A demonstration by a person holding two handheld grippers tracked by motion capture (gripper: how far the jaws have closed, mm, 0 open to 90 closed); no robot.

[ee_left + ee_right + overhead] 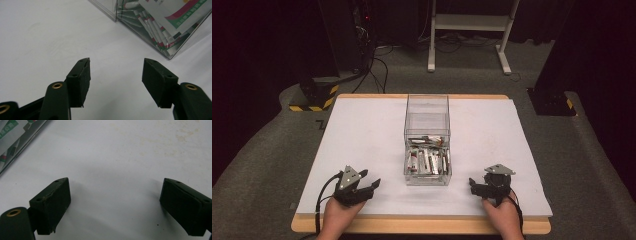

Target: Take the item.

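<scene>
High view shows a white table (362,130) with a clear plastic box (427,112) standing at its middle, sachets (427,161) piled in its near end. Left gripper (373,186) rests near the front edge, left of the box, jaws spread wide with nothing between. Right gripper (472,185) sits opposite, right of the box, jaws likewise wide and empty.

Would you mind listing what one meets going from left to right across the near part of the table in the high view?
Left gripper → clear box holding small packets → right gripper, all on the white table.
</scene>
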